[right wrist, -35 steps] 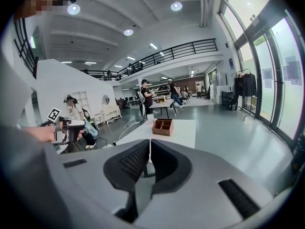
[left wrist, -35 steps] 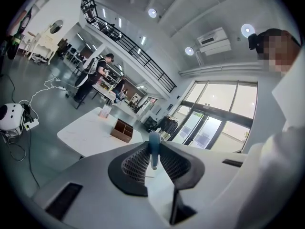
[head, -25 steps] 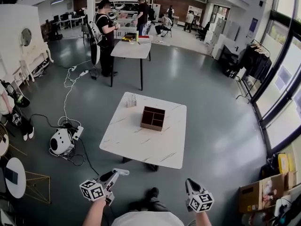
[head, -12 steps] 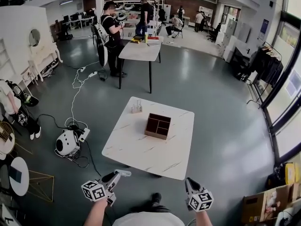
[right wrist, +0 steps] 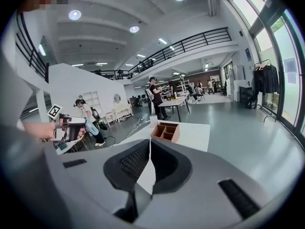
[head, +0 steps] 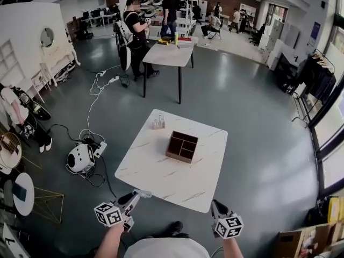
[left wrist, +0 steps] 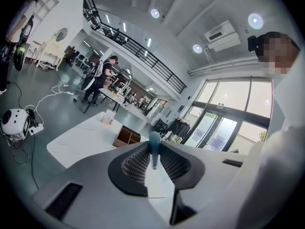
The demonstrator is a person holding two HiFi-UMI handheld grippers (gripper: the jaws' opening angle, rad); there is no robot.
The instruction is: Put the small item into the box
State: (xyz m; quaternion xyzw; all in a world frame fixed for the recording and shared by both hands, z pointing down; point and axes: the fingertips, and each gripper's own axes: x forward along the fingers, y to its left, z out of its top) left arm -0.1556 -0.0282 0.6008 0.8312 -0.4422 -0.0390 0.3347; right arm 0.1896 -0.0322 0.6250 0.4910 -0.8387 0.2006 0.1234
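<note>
Clamping a small blue item (left wrist: 154,141) in the left gripper (left wrist: 152,159), holding the right gripper (right wrist: 150,147) closed, empty. Facing a wooden box (head: 181,147) farther off.

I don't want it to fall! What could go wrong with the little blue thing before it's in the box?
The small blue item is pinched only between the left gripper's jaws, so it might slip out on the way. The brown box is split into small compartments, so a drop could miss or land in the wrong one.
</note>
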